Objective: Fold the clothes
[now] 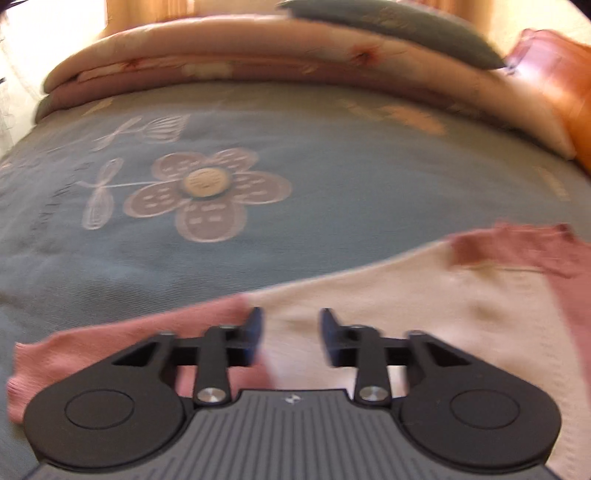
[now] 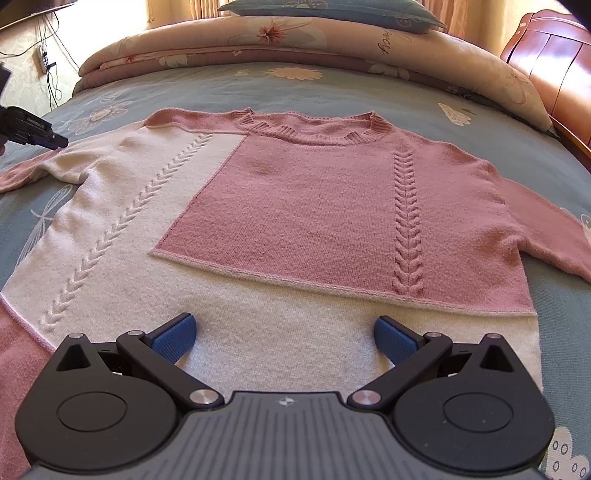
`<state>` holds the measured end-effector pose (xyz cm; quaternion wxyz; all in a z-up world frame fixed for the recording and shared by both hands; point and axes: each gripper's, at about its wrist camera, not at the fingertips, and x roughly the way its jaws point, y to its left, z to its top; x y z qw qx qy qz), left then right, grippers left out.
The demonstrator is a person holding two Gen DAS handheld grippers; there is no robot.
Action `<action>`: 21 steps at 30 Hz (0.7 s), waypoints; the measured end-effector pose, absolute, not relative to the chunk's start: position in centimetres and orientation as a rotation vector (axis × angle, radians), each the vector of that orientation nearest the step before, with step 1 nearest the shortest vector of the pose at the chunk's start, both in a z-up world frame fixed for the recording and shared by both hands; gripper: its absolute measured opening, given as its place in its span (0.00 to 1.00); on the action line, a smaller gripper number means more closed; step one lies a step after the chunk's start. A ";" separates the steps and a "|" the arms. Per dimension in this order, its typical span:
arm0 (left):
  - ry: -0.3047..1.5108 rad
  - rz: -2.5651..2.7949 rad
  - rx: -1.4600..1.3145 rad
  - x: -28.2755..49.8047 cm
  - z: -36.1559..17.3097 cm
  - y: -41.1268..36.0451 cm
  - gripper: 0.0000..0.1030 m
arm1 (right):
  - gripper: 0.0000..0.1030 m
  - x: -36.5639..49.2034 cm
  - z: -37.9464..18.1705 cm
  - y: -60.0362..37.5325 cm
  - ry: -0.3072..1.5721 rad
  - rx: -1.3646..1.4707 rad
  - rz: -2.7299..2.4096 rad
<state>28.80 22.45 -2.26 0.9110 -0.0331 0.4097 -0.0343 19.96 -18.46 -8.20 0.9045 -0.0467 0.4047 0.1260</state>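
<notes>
A pink and cream knit sweater (image 2: 314, 206) lies spread flat, front up, on the blue flowered bedspread (image 2: 258, 88), neckline toward the far side. My right gripper (image 2: 284, 336) hovers over its cream hem, open wide, with nothing between the blue pads. My left gripper (image 1: 291, 336) is over the sweater (image 1: 388, 302) where the pink left sleeve (image 1: 110, 347) meets the cream body. Its jaws stand apart and grip nothing. In the right wrist view the left gripper (image 2: 33, 129) shows at the far left edge, just above that sleeve (image 2: 22, 177). The left wrist view is blurred.
A folded peach floral quilt (image 2: 332, 48) and a blue pillow (image 2: 332, 11) lie along the far side of the bed. A wooden headboard (image 2: 554, 66) stands at the right. Cables and a power strip (image 2: 44, 59) hang on the wall at the left.
</notes>
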 end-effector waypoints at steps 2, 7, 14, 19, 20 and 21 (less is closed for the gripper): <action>0.842 -0.139 -0.060 27.6 -2.4 21.1 0.56 | 1.00 20.0 -8.2 -18.4 0.836 -0.097 0.258; 0.906 -0.123 0.016 27.1 -4.8 20.2 0.62 | 1.00 20.1 -8.1 -18.3 0.844 -0.097 0.252; 0.898 -0.106 0.002 24.1 -3.8 21.5 0.63 | 1.00 20.1 -8.2 -18.2 0.842 -0.101 0.249; 0.790 -0.192 -0.078 23.2 -1.8 21.1 0.68 | 1.00 20.1 -8.2 -18.1 0.840 -0.100 0.241; 0.775 -0.207 -0.097 23.3 -1.8 20.8 0.68 | 1.00 20.1 -8.2 -18.1 0.840 -0.100 0.237; 0.759 -0.223 -0.115 23.5 -1.8 20.6 0.68 | 1.00 20.1 -8.2 -18.1 0.840 -0.101 0.235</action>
